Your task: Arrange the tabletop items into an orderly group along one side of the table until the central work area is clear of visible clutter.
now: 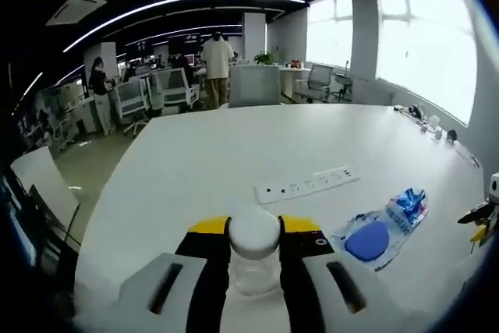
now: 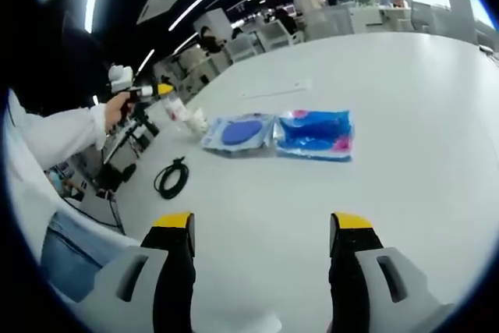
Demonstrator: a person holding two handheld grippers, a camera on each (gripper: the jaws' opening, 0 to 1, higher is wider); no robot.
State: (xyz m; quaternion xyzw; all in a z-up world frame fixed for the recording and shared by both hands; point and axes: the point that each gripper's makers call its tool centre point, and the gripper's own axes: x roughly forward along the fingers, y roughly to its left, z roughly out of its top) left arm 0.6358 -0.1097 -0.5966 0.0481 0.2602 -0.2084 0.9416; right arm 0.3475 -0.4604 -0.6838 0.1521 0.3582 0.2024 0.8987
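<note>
My left gripper is shut on a clear bottle with a white cap, held just above the white table. In the right gripper view the same left gripper appears at the left in a person's hand, with the bottle slanting down from it. A clear packet holding a blue disc lies on the table beside a blue and pink packet. My right gripper is open over bare table, short of the packets; it also peeks in as the right gripper.
A white power strip lies mid-table. A coiled black cable sits near the table's edge. Small items lie by the window side. Office chairs and people stand beyond the far end.
</note>
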